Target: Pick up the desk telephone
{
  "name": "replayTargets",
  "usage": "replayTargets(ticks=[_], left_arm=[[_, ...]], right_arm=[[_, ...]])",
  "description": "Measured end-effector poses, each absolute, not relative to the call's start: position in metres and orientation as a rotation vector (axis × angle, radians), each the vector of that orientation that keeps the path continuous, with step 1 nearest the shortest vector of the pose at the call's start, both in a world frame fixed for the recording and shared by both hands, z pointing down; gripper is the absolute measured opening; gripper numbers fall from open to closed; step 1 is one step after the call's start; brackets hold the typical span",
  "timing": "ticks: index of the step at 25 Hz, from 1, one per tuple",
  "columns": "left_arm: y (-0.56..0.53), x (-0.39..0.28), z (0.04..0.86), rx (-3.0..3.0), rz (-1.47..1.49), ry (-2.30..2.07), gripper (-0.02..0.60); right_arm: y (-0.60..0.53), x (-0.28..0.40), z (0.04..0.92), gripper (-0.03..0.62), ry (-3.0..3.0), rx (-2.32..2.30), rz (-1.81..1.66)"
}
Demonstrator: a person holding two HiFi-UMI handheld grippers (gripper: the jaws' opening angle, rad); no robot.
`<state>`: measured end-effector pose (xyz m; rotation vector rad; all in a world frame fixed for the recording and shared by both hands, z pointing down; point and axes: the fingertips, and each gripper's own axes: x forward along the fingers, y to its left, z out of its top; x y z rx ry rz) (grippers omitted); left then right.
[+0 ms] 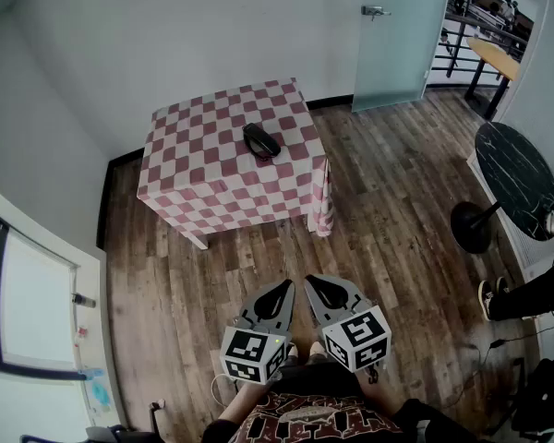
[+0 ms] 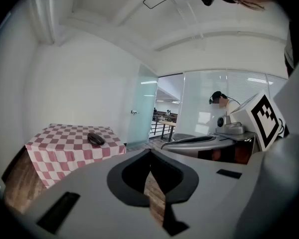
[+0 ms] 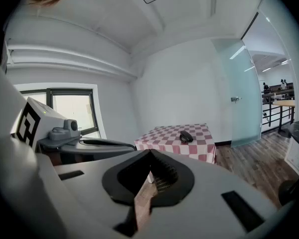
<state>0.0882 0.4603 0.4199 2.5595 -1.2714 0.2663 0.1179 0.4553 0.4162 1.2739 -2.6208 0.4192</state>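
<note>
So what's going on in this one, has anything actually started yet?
A person stands back from the checked table, holding the left gripper and the right gripper side by side, low in front of the body. Both have their jaws shut on nothing. The black desk telephone lies on the table, untouched and well out of reach.

Pink-checked table (image 1: 208, 178), wood plank floor (image 1: 388, 220), frosted glass door (image 1: 397, 44), round dark marble table (image 1: 512, 178)
</note>
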Motion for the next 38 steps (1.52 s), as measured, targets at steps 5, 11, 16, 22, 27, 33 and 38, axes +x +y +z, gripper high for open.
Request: replayTargets(ticks=[5,11,16,22,27,33,38], left_arm=[[0.463,0.095,0.416,2.556,0.268,-1.281,0.006],[0.465,0.102,0.419,2.536,0.254,-1.301,0.006],[0.467,0.106,0.422,2.517,0.25,-1.339,0.006],[0.464,0.107,0.431,2.488,0.244,-1.364,0.006],[0.447,0.098,0.434,2.48,0.225,-1.367,0.006],[0.408,0.086,0.435,2.5,0.22,-1.335,0.006],[0.368,0.071,0.435,2.509,0.226,-1.315,0.006]], right_arm=[[0.458,0.125,0.411,0.018,-2.64,1.269,0.422],[0.46,0.132,0.411,0.018,-2.67,1.23,0.432],[0.463,0.14,0.415,0.018,-2.679,1.189,0.429],[0.458,0.145,0.422,0.018,-2.666,1.187,0.437],[0.441,0.14,0.425,0.018,-2.654,1.197,0.429],[0.404,0.125,0.425,0.018,-2.64,1.227,0.426],[0.366,0.11,0.425,0.018,-2.627,1.251,0.426]])
